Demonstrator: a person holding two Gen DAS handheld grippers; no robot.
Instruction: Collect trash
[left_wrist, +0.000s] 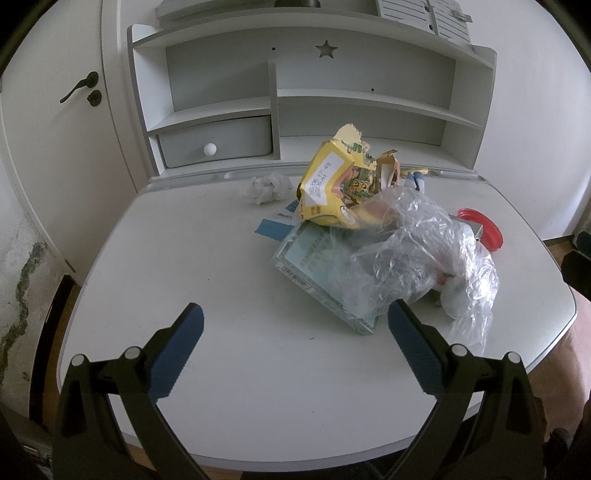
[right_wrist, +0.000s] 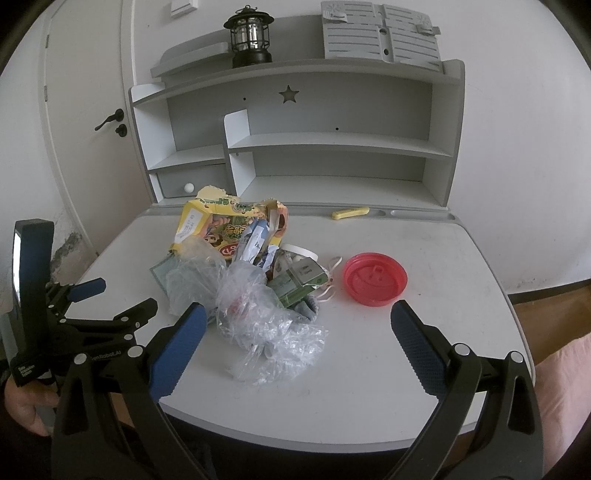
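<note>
From the left wrist we see our left gripper (left_wrist: 295, 317) with jaws spread wide and nothing between them, hovering over the bare near part of the desk (left_wrist: 184, 266); the trash heap lies at about one o'clock from the jaws, and the crumpled plastic bag (left_wrist: 417, 254) touches or overlaps the right fingertip in this view; under the bag a flat box (left_wrist: 306, 258) runs with its long axis from eleven to five o'clock, its near corner between the fingertips; behind it one torn yellow carton (left_wrist: 332, 184) stands tilted; one paper wad (left_wrist: 267, 186) sits apart at eleven o'clock; one red lid (left_wrist: 487, 229) peeks out at two o'clock.

From the right wrist, our right gripper (right_wrist: 295, 317) is likewise open and empty; the bag (right_wrist: 258, 317) lies between the fingertips, nearer the left one, so we judge this hand better placed to pinch it; the carton (right_wrist: 210, 229) is at eleven o'clock, a small green box (right_wrist: 299, 280) at twelve, the lid (right_wrist: 375, 278) at one o'clock and clear of the heap; a yellow stick (right_wrist: 351, 213) rests in the back groove; the left gripper (right_wrist: 110, 299) shows at nine o'clock, also agape.

We count one bag, one carton, two boxes, one lid, one wad.
</note>
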